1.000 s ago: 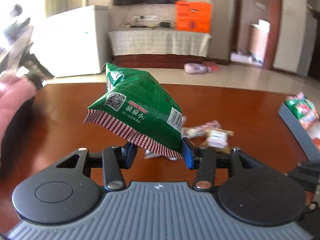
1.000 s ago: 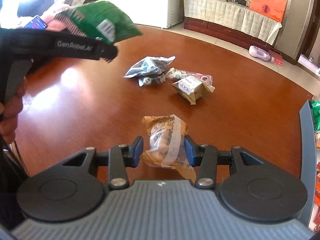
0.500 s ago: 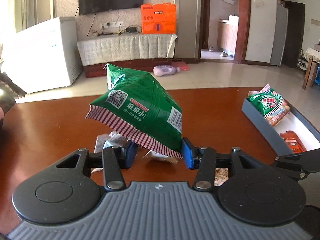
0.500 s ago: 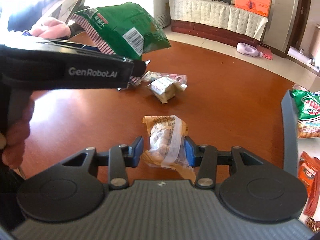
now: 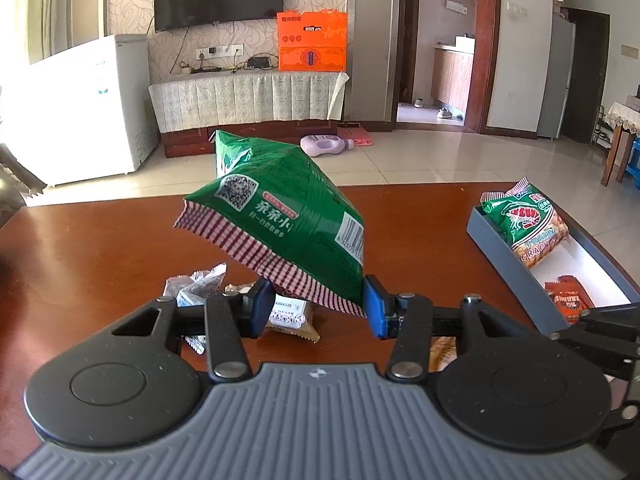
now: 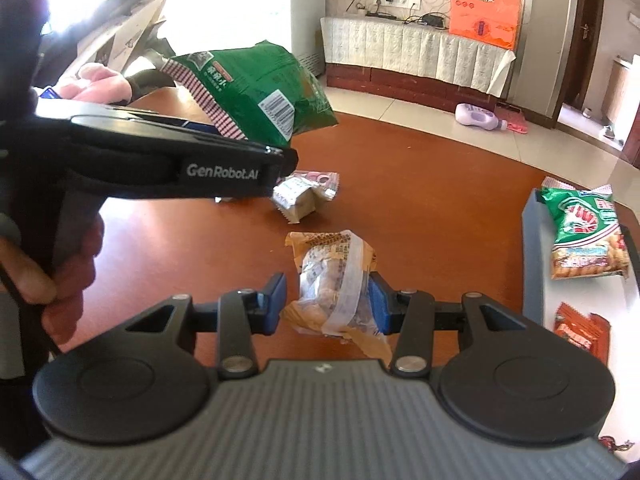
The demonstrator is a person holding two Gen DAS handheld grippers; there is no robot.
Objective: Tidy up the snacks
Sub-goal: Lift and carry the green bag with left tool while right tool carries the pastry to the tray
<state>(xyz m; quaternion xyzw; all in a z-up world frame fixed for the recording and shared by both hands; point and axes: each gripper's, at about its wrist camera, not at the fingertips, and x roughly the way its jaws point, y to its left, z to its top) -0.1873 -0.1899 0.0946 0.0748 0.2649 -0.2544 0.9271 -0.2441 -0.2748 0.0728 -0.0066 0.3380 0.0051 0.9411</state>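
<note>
- The left gripper (image 5: 316, 306) is clamped on the checkered bottom seam of a green snack bag (image 5: 280, 220), which is held up off the table (image 5: 100, 248). The bag balloons up and away from the fingers, tilted, with its top corner pointing toward the far side of the room.
- The right gripper (image 6: 326, 302) is holding a clear packet of small round snacks (image 6: 332, 280) with a tan wrapper edge. The right blue pad is touching it; the left pad looks like it has a sliver of gap (hard to call from this angle), so the hold may be light.
- Here's the relation that matters: the grey tray (image 5: 508, 264) lies ahead and to the right of both grippers, at the table's right edge, with its long axis running away from the person.
- The right gripper is clearly the nearer one, since the tray wall (image 6: 534, 264) sits just beside it on the right. The left gripper has to cross over more table, and its body shows up in the right wrist view on the left, up high.
- Already in the tray: a prawn cracker bag (image 5: 524, 224) at the far end and an orange packet (image 5: 568, 300) closer in, with bare white floor between them (probably the spot to aim for).
- Left on the table: a tan wrapped snack (image 6: 298, 200) and a silver wrapper (image 5: 196, 286), both sitting under and just beyond the green bag.
- My guess is both drop-offs go rightward, right hand first.
</note>
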